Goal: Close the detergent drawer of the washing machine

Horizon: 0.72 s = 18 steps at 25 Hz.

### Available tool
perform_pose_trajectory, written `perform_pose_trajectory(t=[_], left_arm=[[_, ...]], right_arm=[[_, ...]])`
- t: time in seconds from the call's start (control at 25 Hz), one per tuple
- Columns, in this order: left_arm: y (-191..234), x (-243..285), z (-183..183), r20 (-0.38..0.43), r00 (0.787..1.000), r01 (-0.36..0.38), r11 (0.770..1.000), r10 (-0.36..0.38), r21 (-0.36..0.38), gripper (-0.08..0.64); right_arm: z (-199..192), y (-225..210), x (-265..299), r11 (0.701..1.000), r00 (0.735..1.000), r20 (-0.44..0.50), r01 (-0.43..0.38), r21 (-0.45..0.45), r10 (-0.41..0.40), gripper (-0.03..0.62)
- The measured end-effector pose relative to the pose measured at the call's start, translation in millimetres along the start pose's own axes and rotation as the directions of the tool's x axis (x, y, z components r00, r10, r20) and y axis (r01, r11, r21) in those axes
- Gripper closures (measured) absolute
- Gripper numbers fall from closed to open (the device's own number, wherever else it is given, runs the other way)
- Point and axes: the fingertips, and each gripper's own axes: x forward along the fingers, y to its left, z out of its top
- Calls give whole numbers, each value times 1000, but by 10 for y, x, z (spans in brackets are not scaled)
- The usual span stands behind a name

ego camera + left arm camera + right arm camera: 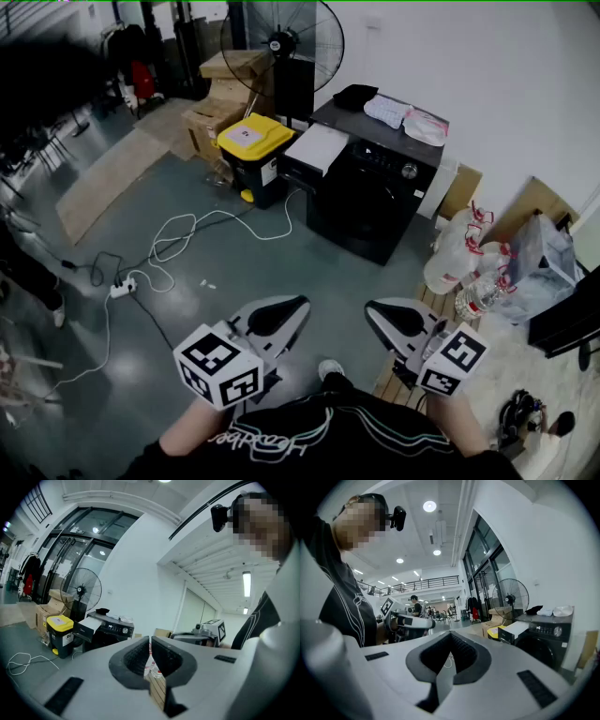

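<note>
Well apart from the washing machine, left gripper and right gripper sit closed and empty; its drawer looks light, stiff, best pushed on its front.

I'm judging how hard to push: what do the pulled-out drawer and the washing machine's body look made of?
The drawer looks like white plastic with a matte finish: even colour, no glare, boxy moulded shape. The washing machine has a black body with a faint sheen, likely painted metal or plastic; the view leaves that open.
</note>
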Motion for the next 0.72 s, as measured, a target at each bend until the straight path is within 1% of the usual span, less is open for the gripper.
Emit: perform_pose_trajectory(t=[0.24,0.36,0.44,0.6,0.72], left_arm=[[-89,-204,25,15,1000,0,1000,0,11,526],[-145,-244,71,20,1000,8,1000,-9,25,525],[-151,-249,83,19,1000,11,999,-12,45,525],[-90,-211,82,17,1000,1,998,-2,55,526],[-29,-119,102,15,1000,-4,998,3,67,526]], right_arm=[[84,244,5,1000,1000,10,-7,-30,7,566],[129,310,-13,1000,1000,25,0,-25,1,566],[141,298,-10,1000,999,32,14,-23,-13,566],[143,207,11,998,998,35,48,-27,-47,566],[156,120,24,998,998,43,49,-46,-47,566]])
